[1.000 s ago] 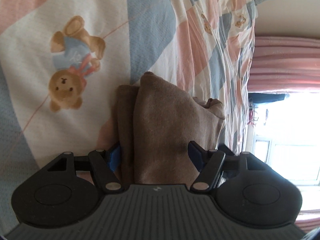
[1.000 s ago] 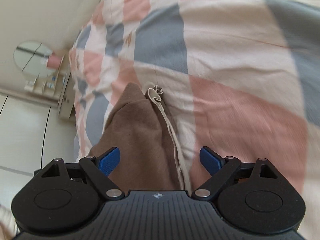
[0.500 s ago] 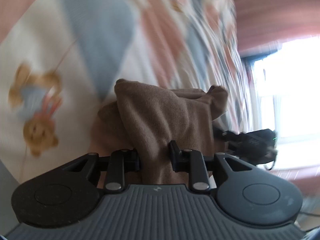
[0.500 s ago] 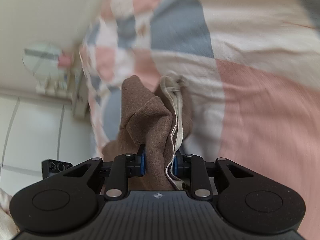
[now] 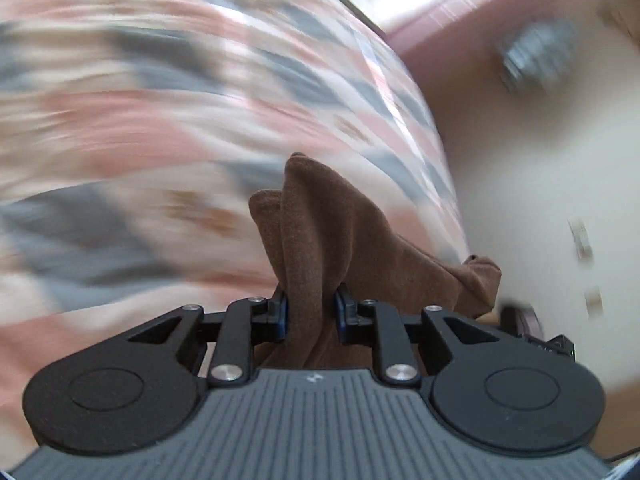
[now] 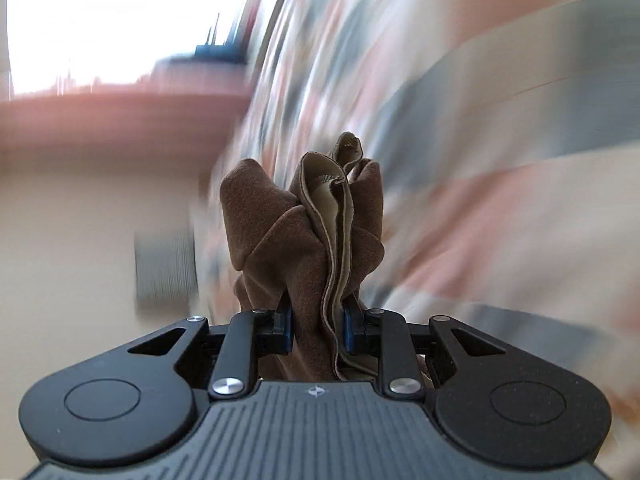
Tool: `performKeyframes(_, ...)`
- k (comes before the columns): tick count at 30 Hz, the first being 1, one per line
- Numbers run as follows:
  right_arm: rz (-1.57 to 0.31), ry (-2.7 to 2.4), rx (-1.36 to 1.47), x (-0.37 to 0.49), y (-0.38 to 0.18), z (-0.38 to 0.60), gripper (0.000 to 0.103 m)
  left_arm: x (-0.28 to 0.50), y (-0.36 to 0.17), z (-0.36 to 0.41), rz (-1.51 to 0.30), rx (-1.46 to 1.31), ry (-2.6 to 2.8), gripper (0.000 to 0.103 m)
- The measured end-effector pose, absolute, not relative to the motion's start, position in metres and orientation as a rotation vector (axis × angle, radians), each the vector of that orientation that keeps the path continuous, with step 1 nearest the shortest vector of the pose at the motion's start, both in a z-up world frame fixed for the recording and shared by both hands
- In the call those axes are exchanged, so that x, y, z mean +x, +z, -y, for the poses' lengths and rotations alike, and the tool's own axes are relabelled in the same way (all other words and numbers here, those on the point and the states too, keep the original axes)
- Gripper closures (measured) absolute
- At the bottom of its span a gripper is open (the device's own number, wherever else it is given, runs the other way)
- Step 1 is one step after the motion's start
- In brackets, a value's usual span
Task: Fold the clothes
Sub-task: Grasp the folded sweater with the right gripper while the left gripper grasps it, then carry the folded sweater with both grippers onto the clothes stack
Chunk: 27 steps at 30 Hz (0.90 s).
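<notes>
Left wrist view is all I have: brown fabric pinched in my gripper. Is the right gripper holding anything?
Observer: Yes. The right gripper is shut on a bunched part of the brown garment.
Operator: Does that end look any different from mine?
Observer: It does. A beige inner lining with a stitched edge shows among the folds there; your view shows only brown.
Operator: What lies behind the fabric on that side?
Observer: The checked bedsheet to the right, and a bright window at upper left, both heavily blurred.
</notes>
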State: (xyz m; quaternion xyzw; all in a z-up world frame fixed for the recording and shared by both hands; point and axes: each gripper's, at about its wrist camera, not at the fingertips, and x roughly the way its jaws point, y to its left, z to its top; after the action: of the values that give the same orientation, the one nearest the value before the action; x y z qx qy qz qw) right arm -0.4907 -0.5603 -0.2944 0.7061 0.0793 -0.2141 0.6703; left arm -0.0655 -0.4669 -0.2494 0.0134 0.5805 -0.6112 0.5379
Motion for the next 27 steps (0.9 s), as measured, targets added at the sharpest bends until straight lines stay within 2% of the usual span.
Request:
performKeyframes(5, 0.258, -0.873, 1.577, -0.653, -0.238, 0.502, 0.08, -0.225, -0.202, 0.594, -1.392, 0.243, -1.873, 0.087)
performKeyframes(10, 0.689, -1.178, 1.467, -0.777, -0.192, 0.478, 0.08, -0.406, -0.144, 0.702, -1.288, 0.412, -2.232, 0.087)
performKeyframes(14, 0.984, -1.313, 1.445, -0.842, -0.194, 0.475, 0.08, -0.537, -0.112, 0.761, -1.168, 0.549, -2.395, 0.087)
performKeyframes(17, 1.143, -1.357, 1.497, -0.874, -0.212, 0.487, 0.08, -0.603, -0.112, 0.796, -1.115, 0.649, -2.438, 0.087)
performKeyframes(20, 1.206, -1.371, 1.559, -0.9, -0.235, 0.504, 0.08, -0.622, -0.13, 0.808, -1.117, 0.678, -2.426, 0.088)
performKeyframes(25, 1.131, -1.468, 1.526, -0.929, -0.257, 0.523, 0.08, -0.654, -0.161, 0.829, -1.119, 0.726, -2.405, 0.089)
performKeyframes(27, 1.065, -1.482, 1.52, -0.927, -0.262, 0.523, 0.075, -0.667, -0.173, 0.837, -1.119, 0.745, -2.396, 0.088)
